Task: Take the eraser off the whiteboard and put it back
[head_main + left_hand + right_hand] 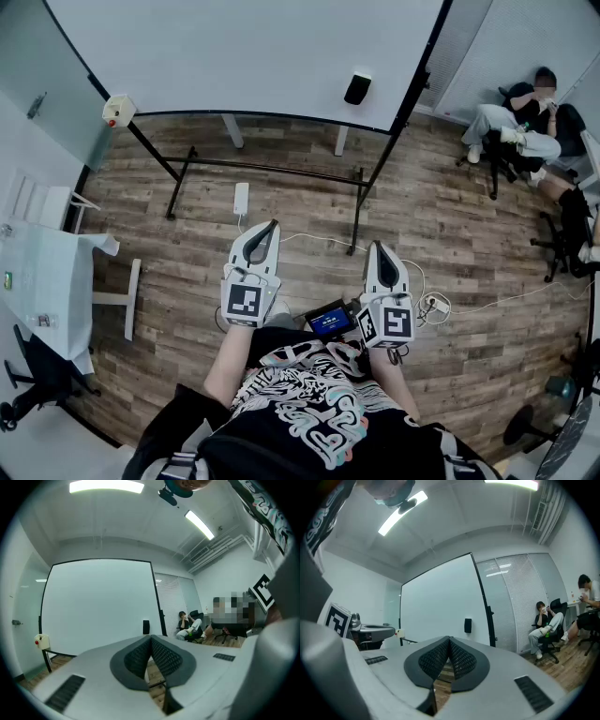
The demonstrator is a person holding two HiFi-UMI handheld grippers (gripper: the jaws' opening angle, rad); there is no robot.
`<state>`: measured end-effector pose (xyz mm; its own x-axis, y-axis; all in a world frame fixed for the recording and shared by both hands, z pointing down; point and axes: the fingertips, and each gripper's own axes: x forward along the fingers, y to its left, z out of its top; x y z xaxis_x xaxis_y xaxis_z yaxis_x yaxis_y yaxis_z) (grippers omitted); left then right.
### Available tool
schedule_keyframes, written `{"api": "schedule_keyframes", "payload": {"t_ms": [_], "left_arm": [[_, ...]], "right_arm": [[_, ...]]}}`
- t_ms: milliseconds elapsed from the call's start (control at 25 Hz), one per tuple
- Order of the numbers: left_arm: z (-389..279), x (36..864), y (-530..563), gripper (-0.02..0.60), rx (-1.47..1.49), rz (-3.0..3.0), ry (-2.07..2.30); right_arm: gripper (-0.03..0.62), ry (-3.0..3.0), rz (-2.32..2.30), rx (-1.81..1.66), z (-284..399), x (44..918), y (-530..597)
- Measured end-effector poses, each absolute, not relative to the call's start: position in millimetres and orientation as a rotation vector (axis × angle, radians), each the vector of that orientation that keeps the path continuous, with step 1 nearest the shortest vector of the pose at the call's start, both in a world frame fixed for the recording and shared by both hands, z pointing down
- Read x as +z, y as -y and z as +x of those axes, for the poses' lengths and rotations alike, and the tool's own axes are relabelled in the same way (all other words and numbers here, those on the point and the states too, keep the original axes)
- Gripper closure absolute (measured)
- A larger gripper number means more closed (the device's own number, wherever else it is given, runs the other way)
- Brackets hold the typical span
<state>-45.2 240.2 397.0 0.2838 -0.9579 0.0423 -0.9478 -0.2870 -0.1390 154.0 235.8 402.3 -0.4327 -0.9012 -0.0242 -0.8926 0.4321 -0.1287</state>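
Note:
A black eraser (357,88) sticks to the lower right part of the big whiteboard (244,56); it also shows as a small dark block, the eraser (146,626) and the eraser (468,625), in both gripper views. My left gripper (272,225) and right gripper (376,246) are held level in front of my body, well short of the board. Both point toward it. Their dark ribbed pads (140,656) and pads (461,658) meet at the tips with nothing between them.
The whiteboard stands on a black frame (267,169) over a wood floor. A red-buttoned box (118,110) sits at the board's lower left. Cables and a white adapter (241,198) lie on the floor. A person sits on a chair (511,131) at the right. A white table (42,272) is at left.

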Motion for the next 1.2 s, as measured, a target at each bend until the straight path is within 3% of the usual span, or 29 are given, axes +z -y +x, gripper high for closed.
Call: {"api": "schedule_keyframes", "payload": {"t_ms": [720, 1200], "left_arm": [[-33.6, 393.9, -228.5, 0.555, -0.137, -2.463, -1.793], [-61.1, 412.5, -125.9, 0.555, -0.129, -2.486, -1.814]], "right_arm": [[0.589, -2.581, -1.565, -0.188, 152.8, 405.5, -227.1], [0.589, -2.568, -1.651, -0.155, 136.5, 419.6, -127.6]]}}
